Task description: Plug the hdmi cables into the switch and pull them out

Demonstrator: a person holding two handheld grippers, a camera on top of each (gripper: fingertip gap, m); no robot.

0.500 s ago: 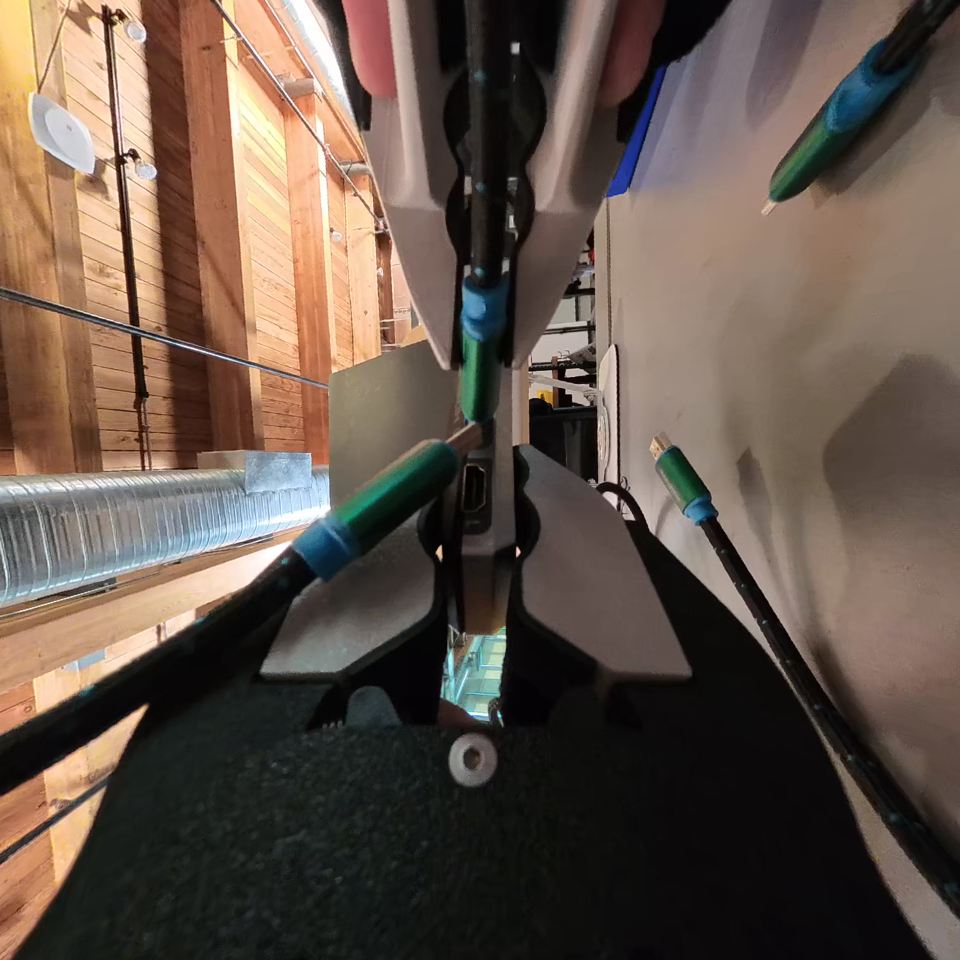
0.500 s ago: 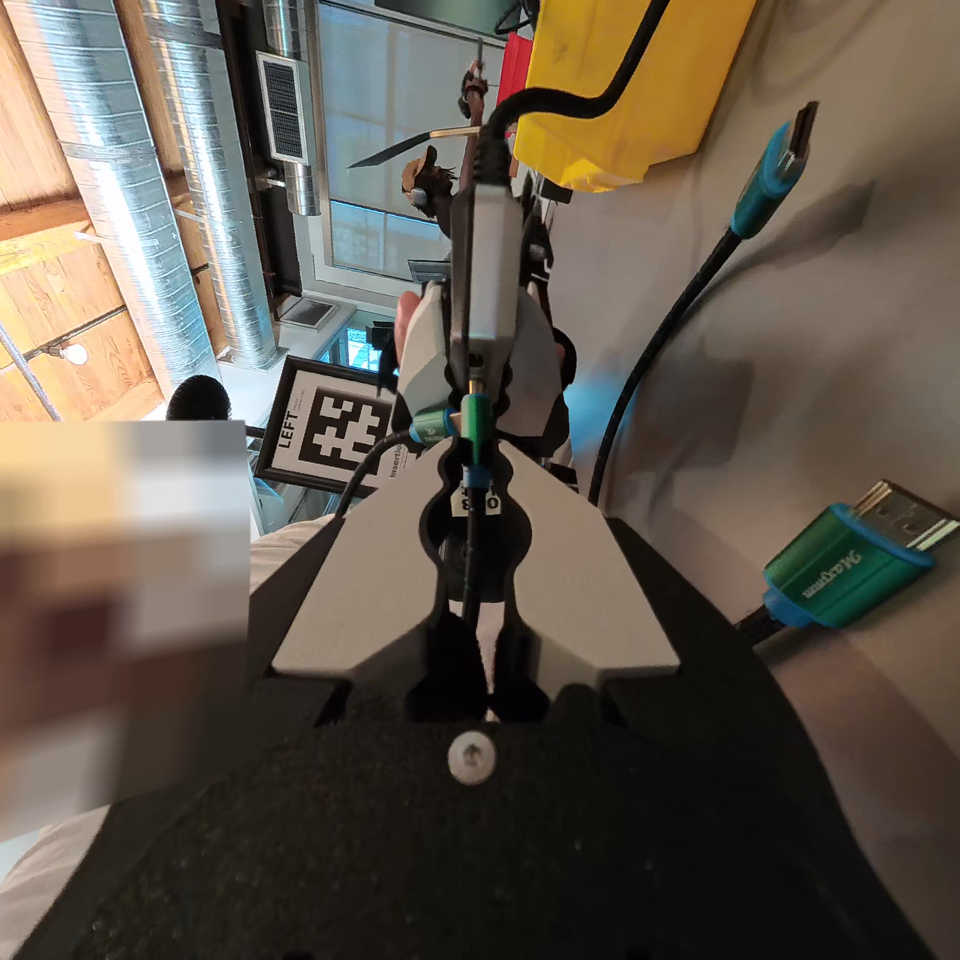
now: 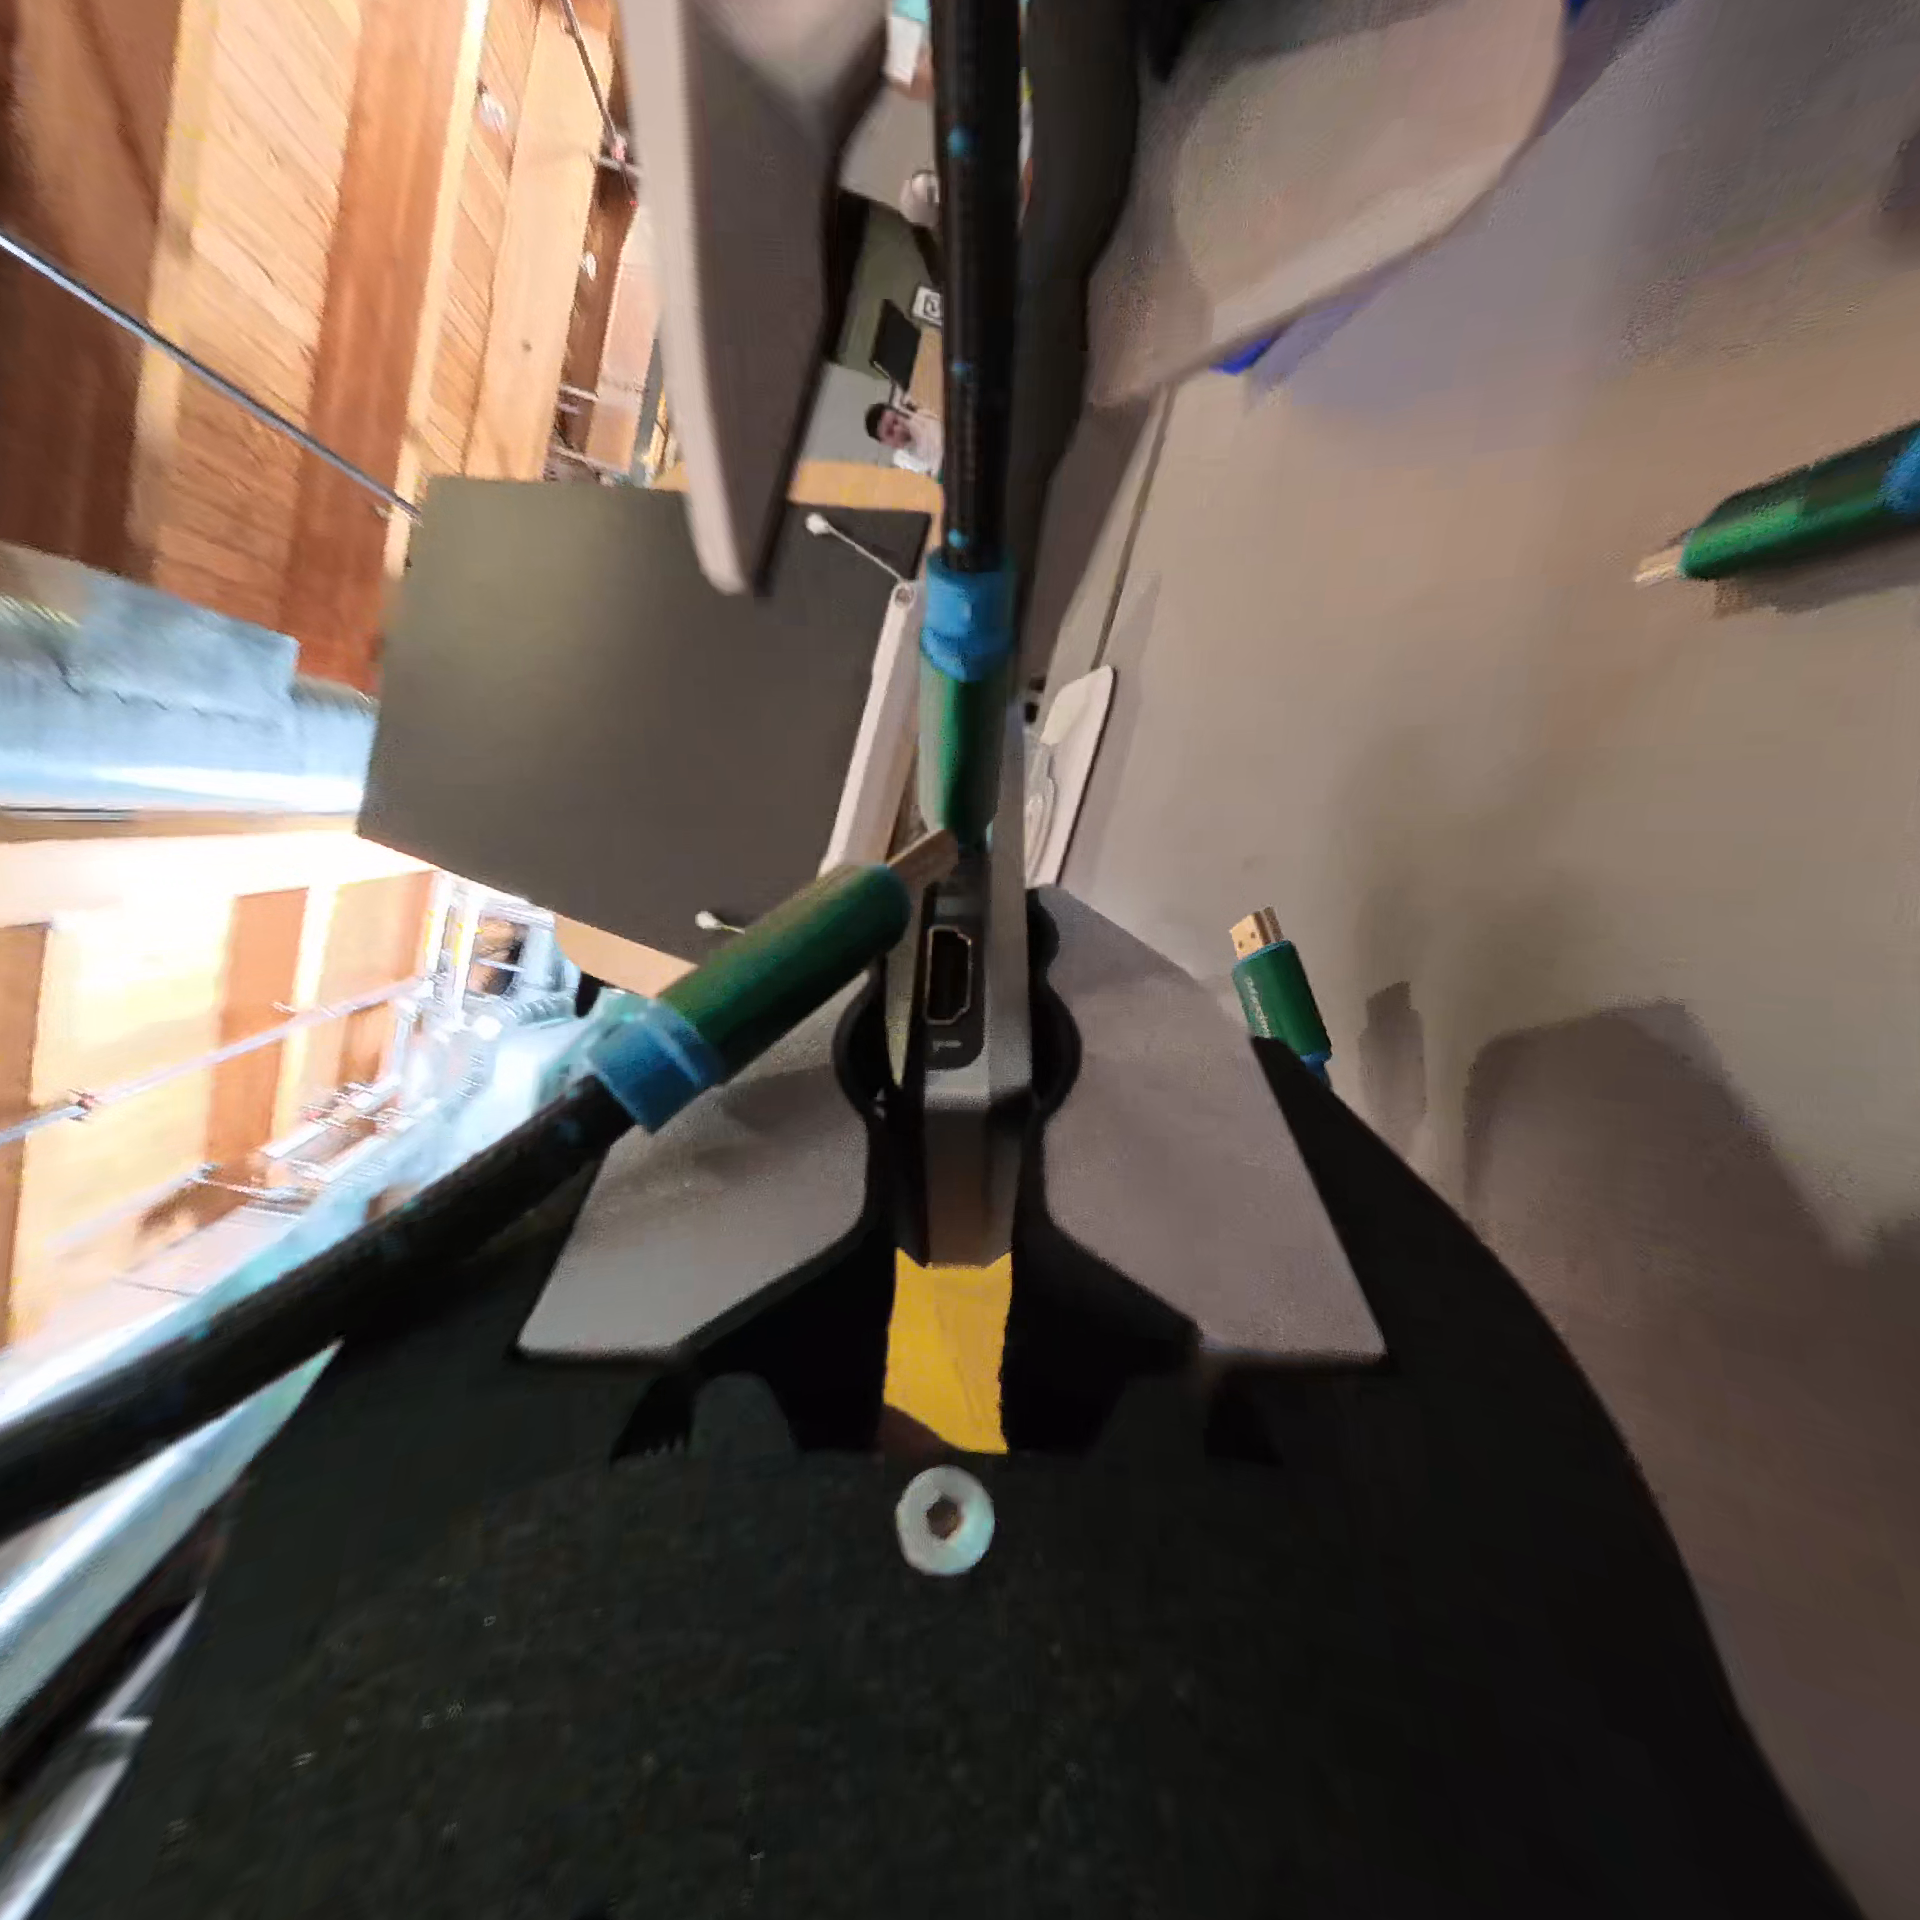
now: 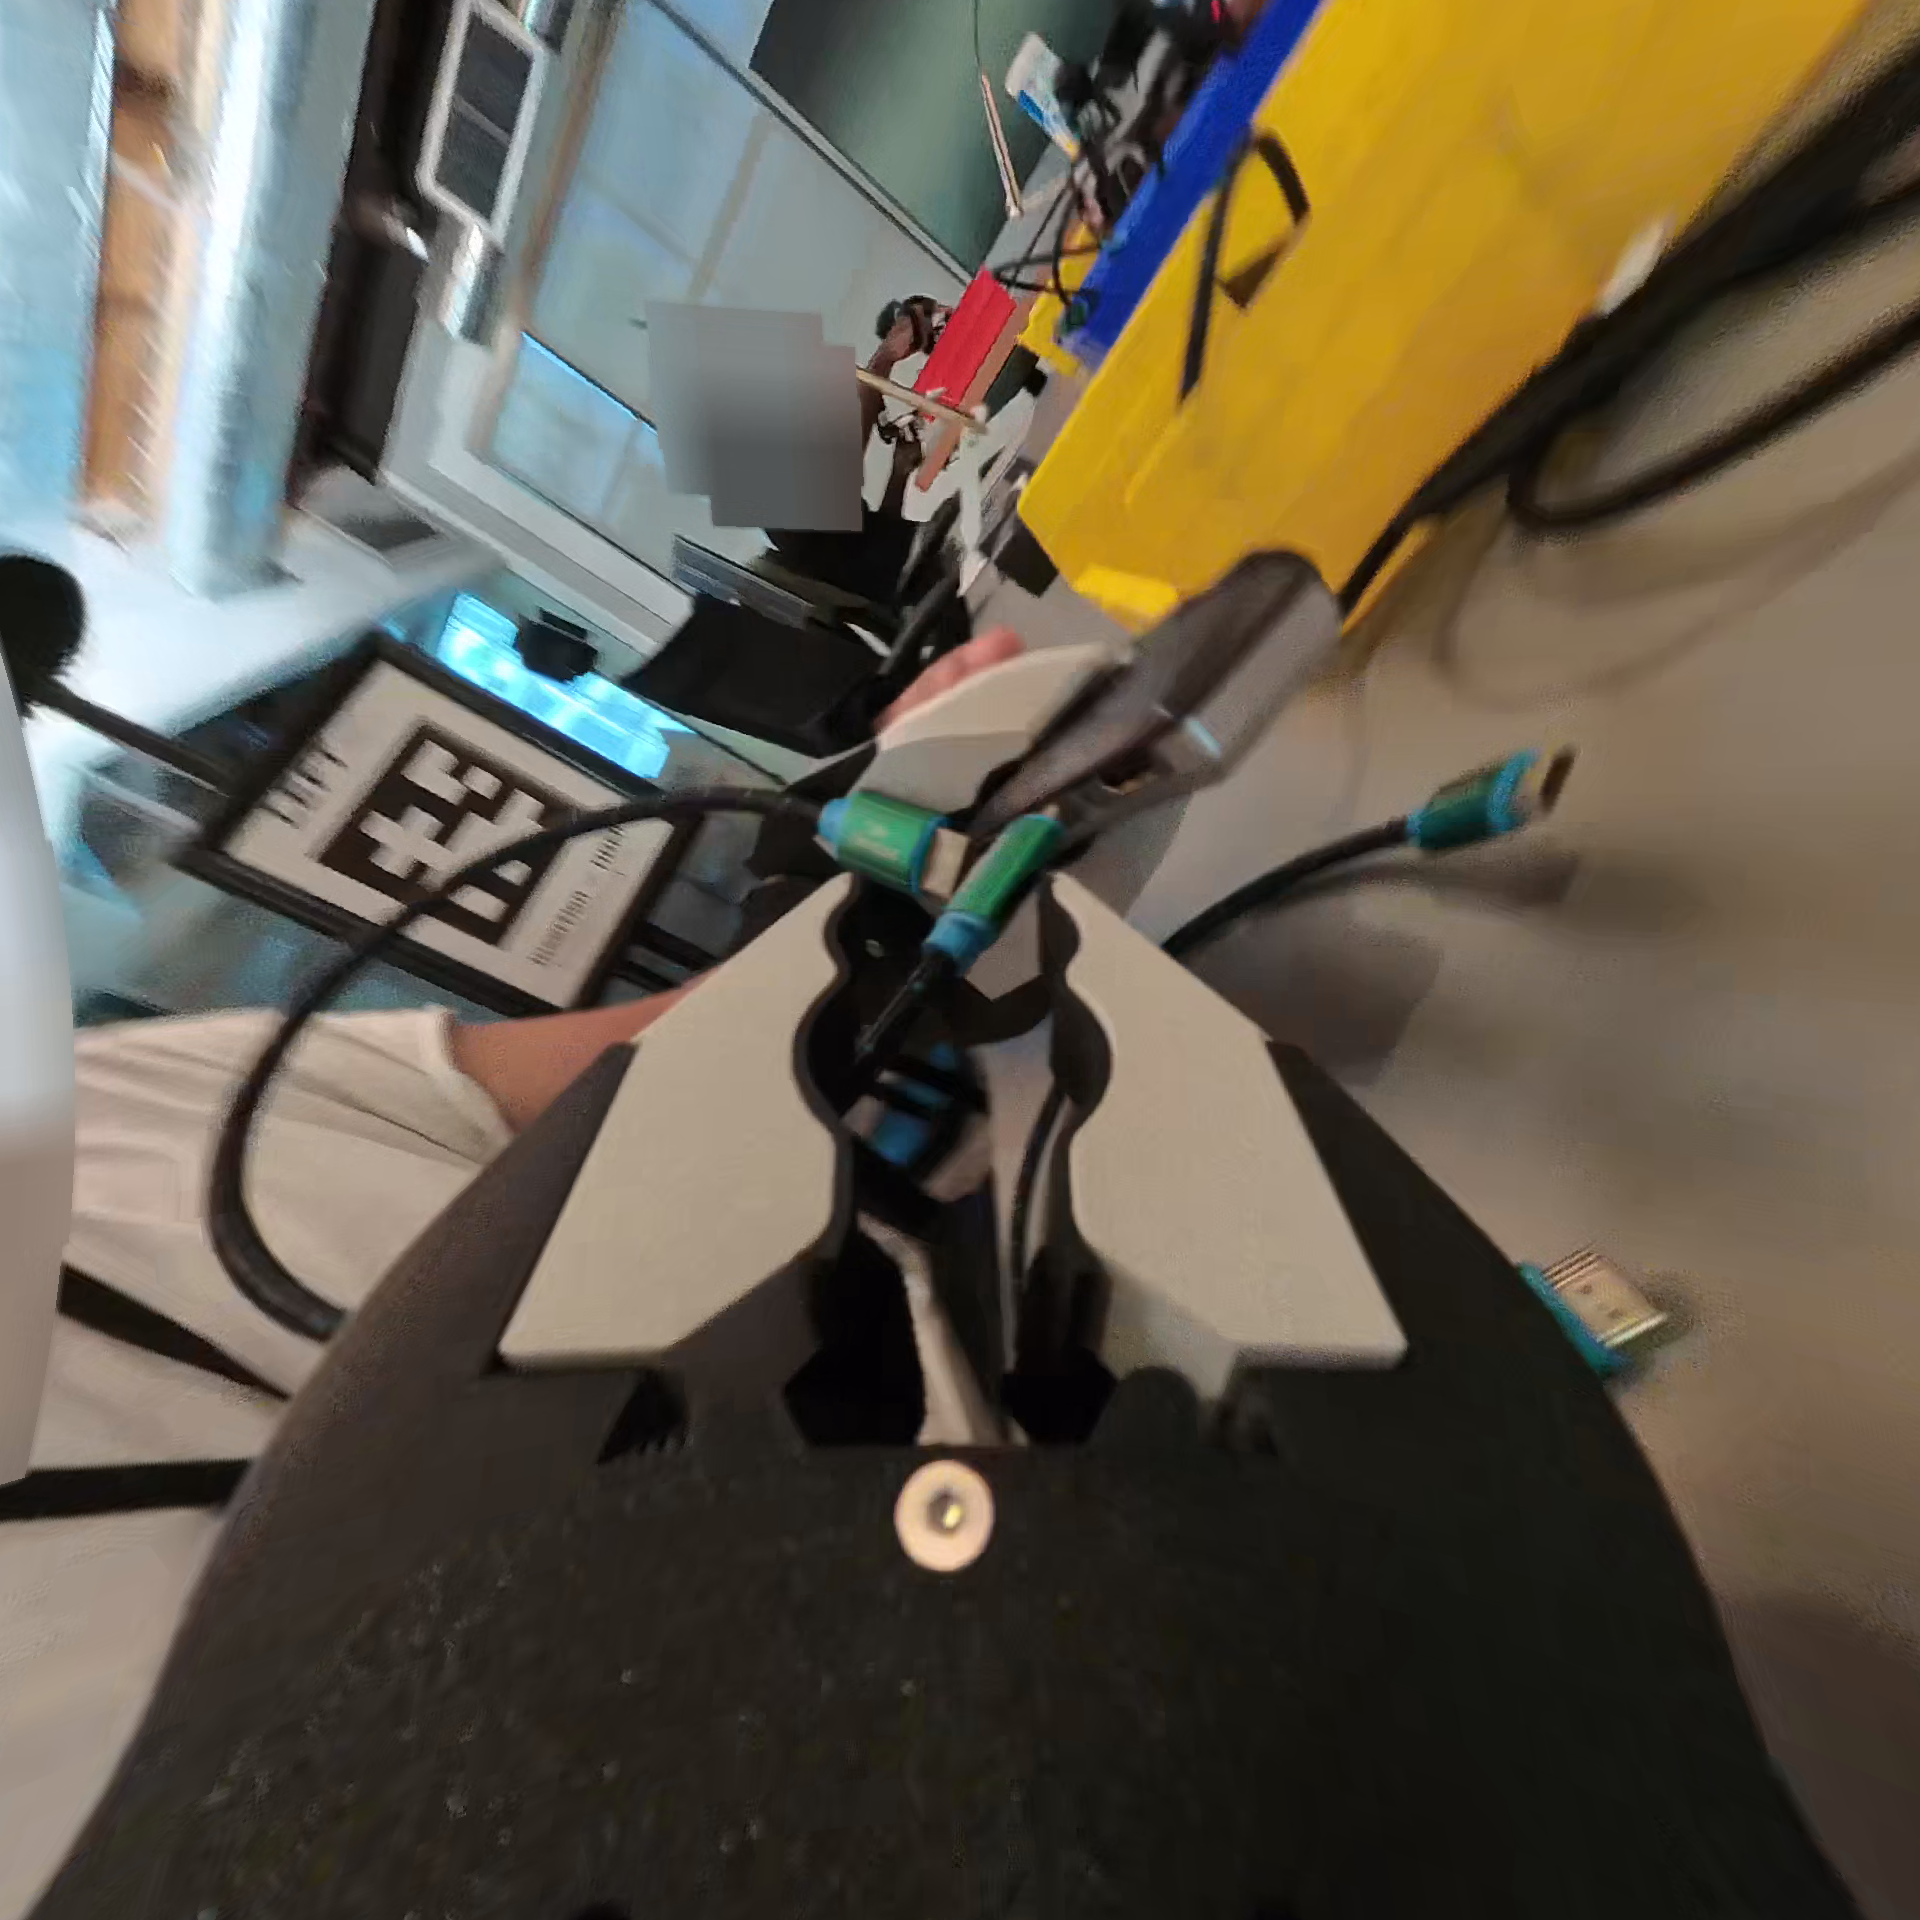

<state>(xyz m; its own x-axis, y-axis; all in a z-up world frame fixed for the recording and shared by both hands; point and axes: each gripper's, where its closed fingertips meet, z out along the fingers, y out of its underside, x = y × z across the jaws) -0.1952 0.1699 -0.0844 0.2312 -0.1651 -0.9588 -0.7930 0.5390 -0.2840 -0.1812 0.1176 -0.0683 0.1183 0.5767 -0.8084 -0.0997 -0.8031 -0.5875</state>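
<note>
Currently, switch (image 3: 961, 1091) clamped edge-on between left gripper (image 3: 961, 1049) fingers, held clear of grey table (image 3: 1455, 779); one port empty. Two green-and-blue plugs at its end: upper plug (image 3: 961, 738) seated, cable running up between right gripper (image 4: 951, 997) fingers, which stand apart, nothing pinched. Side plug (image 3: 790, 971) angled at edge; seating cannot be told.

Risk judged: skewed pull could be jammed or switch twisted from clamp. Loose plugs (image 3: 1278, 987) on table could be snagged.

Yellow bin (image 4: 1351, 291), blue bin behind; contents hidden.

Switch (image 3: 961, 1091) between left gripper (image 3: 961, 1049) fingers; loose plug (image 3: 1280, 992) right.
</note>
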